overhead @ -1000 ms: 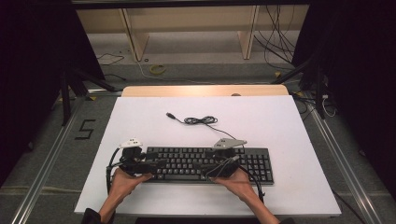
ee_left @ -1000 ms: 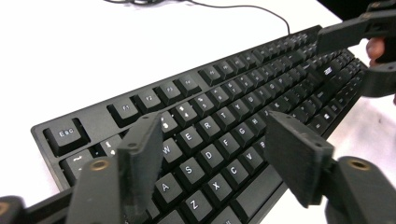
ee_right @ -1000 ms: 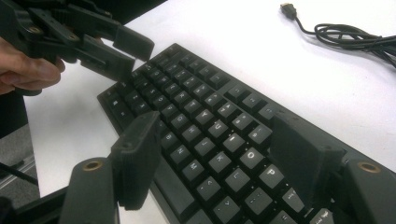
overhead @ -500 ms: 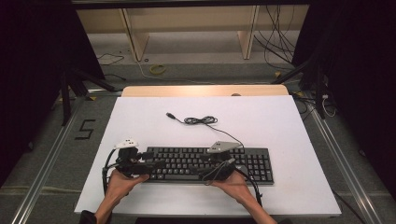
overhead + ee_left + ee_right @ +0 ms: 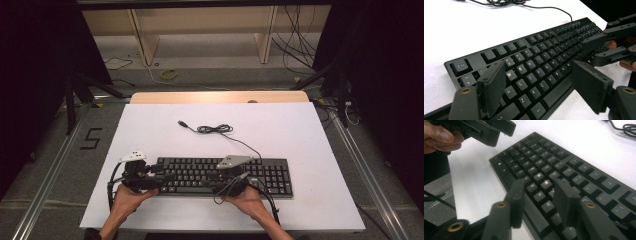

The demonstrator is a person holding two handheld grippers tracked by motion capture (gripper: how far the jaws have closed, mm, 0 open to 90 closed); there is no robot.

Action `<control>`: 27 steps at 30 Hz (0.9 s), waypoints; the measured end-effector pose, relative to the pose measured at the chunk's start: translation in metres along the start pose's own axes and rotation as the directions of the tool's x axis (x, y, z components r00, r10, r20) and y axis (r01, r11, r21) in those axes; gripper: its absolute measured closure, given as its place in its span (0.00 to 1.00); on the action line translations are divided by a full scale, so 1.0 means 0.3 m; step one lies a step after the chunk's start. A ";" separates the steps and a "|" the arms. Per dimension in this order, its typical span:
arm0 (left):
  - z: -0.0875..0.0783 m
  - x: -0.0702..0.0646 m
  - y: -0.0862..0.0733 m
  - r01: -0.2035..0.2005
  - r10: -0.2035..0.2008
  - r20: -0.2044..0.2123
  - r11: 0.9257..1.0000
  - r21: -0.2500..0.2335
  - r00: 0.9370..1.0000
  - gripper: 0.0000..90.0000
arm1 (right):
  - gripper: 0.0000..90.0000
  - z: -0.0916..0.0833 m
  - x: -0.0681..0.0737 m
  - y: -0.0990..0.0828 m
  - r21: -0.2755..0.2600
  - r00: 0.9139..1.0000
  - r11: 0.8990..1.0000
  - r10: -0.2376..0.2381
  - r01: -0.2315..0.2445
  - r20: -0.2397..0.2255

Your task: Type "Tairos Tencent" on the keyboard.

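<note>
A black keyboard (image 5: 260,172) lies across the near part of the white table top (image 5: 310,130); its cable (image 5: 215,129) coils behind it. My left gripper (image 5: 161,178) hangs over the keyboard's left end. In the left gripper view it (image 5: 541,87) is wide open, having just been opening, with one jaw over the keys and the other past the front edge, neither touching. My right gripper (image 5: 216,181) is at the middle of the keyboard. Its jaws (image 5: 540,202) have just been closing and straddle the front edge by the space bar, with a gap still visible at both pads.
The other hand's gripper shows at the edge of each gripper view: the right gripper (image 5: 604,47) and the left gripper (image 5: 491,128). A wooden strip (image 5: 220,96) borders the table's far edge. Metal rails (image 5: 47,175) and dark stands flank the table.
The right gripper has shifted slightly left and toward the near edge, and its jaws look narrower. The left hand has hardly moved. The keyboard lies where it was.
</note>
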State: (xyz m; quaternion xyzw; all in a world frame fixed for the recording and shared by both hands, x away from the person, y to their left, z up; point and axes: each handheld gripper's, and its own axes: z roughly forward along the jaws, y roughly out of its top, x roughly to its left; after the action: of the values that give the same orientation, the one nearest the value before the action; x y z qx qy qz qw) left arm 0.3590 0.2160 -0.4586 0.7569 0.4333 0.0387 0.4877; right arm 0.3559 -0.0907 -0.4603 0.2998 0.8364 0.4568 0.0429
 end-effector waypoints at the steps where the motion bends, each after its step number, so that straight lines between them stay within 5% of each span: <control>1: -0.001 -0.001 -0.001 0.000 0.000 0.001 1.000 0.000 1.000 0.30 | 0.74 0.003 0.001 -0.001 0.002 1.000 1.000 -0.009 0.009 0.000; 27: -0.018 -0.006 -0.032 -0.007 0.007 0.012 1.000 0.000 1.000 0.31 | 1.00 0.054 0.020 -0.024 0.085 0.998 0.995 -0.055 0.054 0.003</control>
State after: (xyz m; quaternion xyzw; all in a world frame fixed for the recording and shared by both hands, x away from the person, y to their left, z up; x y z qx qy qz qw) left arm 0.3493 0.2200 -0.4626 0.7586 0.4277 0.0359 0.4902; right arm 0.3533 -0.0784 -0.4743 0.2797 0.8628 0.4187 0.0449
